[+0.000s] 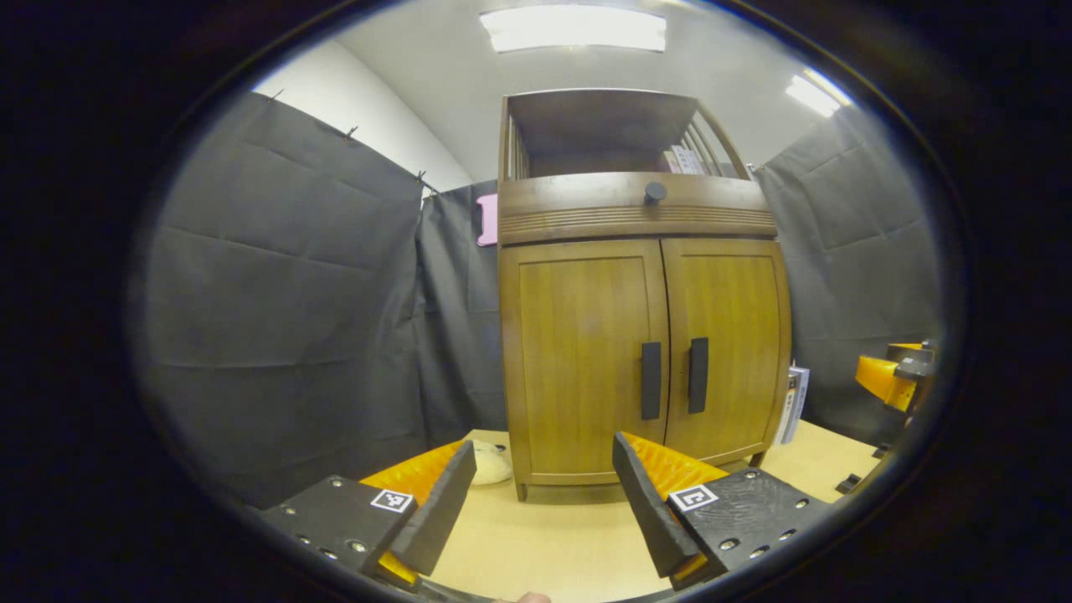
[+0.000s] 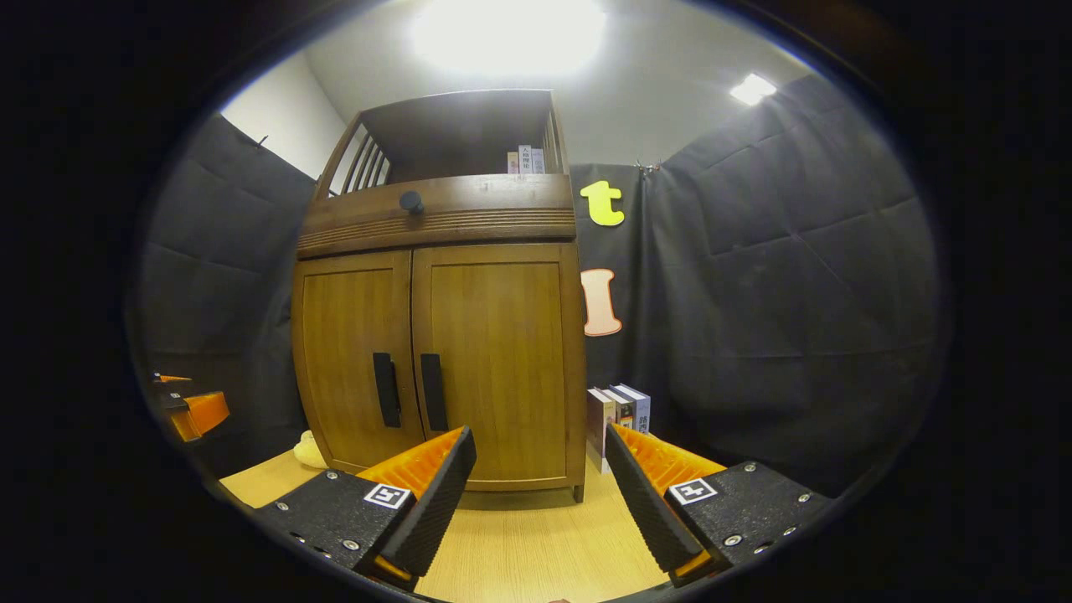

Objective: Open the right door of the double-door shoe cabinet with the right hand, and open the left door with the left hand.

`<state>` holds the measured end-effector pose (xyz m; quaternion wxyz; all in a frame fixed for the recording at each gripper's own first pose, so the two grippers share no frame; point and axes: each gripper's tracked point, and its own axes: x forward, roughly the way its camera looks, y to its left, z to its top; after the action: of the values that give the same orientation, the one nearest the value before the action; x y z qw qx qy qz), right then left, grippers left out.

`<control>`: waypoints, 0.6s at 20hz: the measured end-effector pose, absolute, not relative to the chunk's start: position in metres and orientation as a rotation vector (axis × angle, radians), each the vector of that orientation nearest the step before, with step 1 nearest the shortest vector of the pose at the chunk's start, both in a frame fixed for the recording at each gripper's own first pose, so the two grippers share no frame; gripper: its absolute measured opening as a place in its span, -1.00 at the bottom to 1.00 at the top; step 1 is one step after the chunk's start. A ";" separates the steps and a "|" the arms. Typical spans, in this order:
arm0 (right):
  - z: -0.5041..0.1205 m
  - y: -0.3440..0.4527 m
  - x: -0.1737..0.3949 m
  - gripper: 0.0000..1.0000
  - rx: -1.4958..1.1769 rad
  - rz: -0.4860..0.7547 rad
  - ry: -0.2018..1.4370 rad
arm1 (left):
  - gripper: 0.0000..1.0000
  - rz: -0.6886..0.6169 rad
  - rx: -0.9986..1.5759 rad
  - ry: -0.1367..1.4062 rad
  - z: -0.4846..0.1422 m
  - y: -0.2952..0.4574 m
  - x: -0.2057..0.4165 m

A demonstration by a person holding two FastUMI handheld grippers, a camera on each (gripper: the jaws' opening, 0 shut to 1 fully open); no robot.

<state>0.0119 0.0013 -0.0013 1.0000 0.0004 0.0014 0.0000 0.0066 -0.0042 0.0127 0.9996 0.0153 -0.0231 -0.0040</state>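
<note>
Facing the closed shoe cabinet (image 2: 435, 335), your right hand-held gripper (image 2: 536, 494) hangs spread and empty; the right door's upright handle (image 2: 433, 392) sits at eleven o'clock (left hand-held gripper (image 1: 544, 502) likewise spread).

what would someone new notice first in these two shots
The wooden shoe cabinet stands on the light table, both doors shut, with two dark vertical handles side by side at the centre seam. The left gripper and right gripper are open, short of it. Books stand beside its right side.
</note>
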 end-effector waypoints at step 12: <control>0.023 0.029 0.067 0.92 0.038 0.060 -0.035 | 0.88 0.052 0.035 -0.068 0.017 0.019 -0.003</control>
<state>0.0666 0.0292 0.0230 0.9992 0.0192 -0.0176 0.0299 -0.0035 0.0187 0.0168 0.9989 0.0174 -0.0339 0.0258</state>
